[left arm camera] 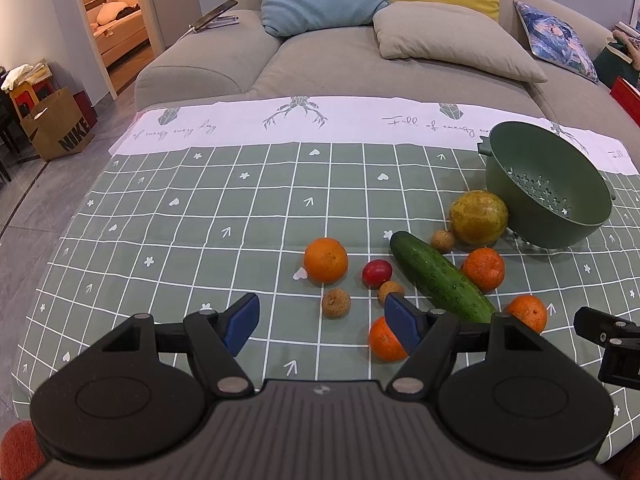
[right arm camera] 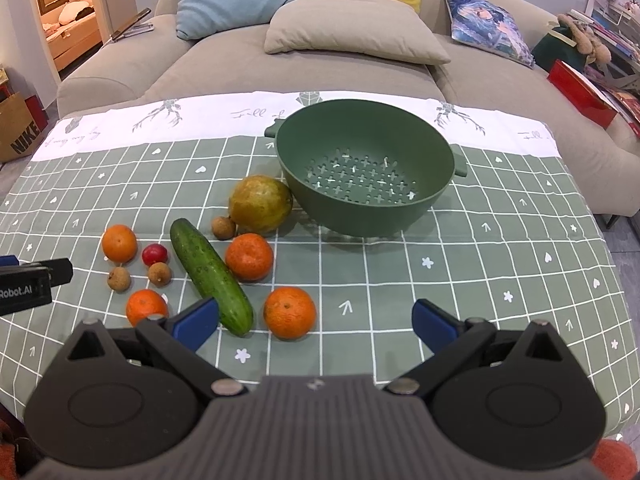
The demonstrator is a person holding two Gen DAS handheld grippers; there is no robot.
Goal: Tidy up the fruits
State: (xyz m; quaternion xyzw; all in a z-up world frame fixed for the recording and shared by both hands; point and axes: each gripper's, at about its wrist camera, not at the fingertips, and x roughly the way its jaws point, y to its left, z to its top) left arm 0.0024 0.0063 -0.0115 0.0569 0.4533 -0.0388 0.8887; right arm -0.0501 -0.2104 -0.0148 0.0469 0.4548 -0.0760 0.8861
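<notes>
A green colander point(right arm camera: 364, 172) point(left arm camera: 548, 184) stands empty on the checked cloth. Left of it lie a yellow-green round fruit point(right arm camera: 260, 203) point(left arm camera: 478, 218), a cucumber point(right arm camera: 210, 276) point(left arm camera: 440, 276), several oranges point(right arm camera: 290, 312) point(right arm camera: 249, 257) point(left arm camera: 325, 260), a small red fruit point(right arm camera: 154, 254) point(left arm camera: 377, 273) and three brown longans point(right arm camera: 159, 273) point(left arm camera: 336, 303). My left gripper point(left arm camera: 320, 324) is open and empty, low over the cloth just before a longan and an orange point(left arm camera: 386, 340). My right gripper point(right arm camera: 316, 322) is open and empty, near an orange and the cucumber's end.
A grey sofa point(right arm camera: 224, 60) with blue, yellow, beige and printed cushions runs behind the table. A Nike paper bag point(left arm camera: 60, 128) stands on the floor at left. A red box point(right arm camera: 580, 92) sits at right. The left gripper's tip shows in the right wrist view point(right arm camera: 36, 276).
</notes>
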